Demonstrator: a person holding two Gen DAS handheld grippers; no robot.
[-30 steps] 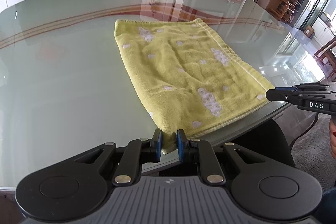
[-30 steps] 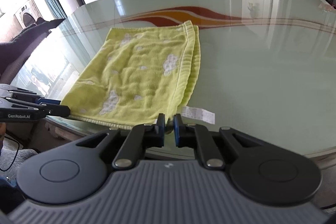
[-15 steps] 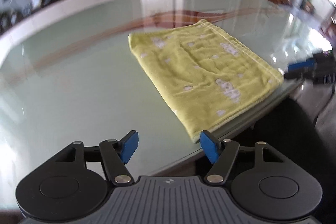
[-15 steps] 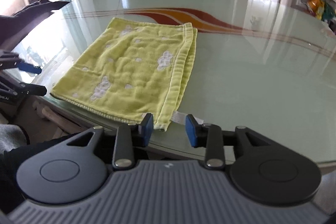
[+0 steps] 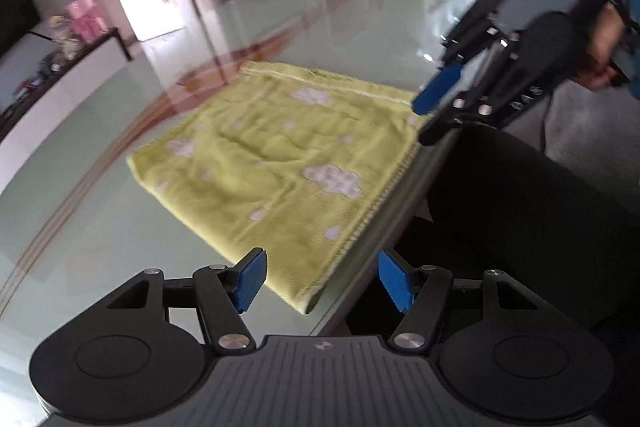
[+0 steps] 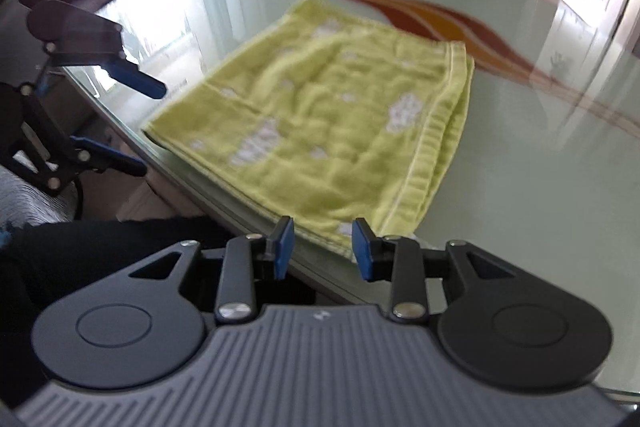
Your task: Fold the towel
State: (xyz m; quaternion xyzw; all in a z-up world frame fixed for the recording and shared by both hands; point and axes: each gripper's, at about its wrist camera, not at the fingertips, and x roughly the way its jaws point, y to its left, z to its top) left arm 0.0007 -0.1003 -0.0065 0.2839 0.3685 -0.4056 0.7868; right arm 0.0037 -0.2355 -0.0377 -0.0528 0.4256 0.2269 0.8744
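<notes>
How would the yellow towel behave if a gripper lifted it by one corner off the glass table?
The towel would probably droop and unfold, since it lies in soft, wrinkled, loosely stacked layers. It looks thin, so likely light. On the glossy glass table it may slide rather than stay put.

Glass table (image 5: 120, 227); folded yellow-green towel (image 5: 280, 155) on it

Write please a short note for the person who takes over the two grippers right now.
Left gripper: open, jaws just opened then eased in slightly, holds nothing; near towel corner lies between them.
Right gripper: open, jaws just opened, empty, at the other near corner.
Towel: yellow, lying doubled and flat on the glass table, along its near edge.
Done: one fold, released.
Left: possibly another fold.
</notes>
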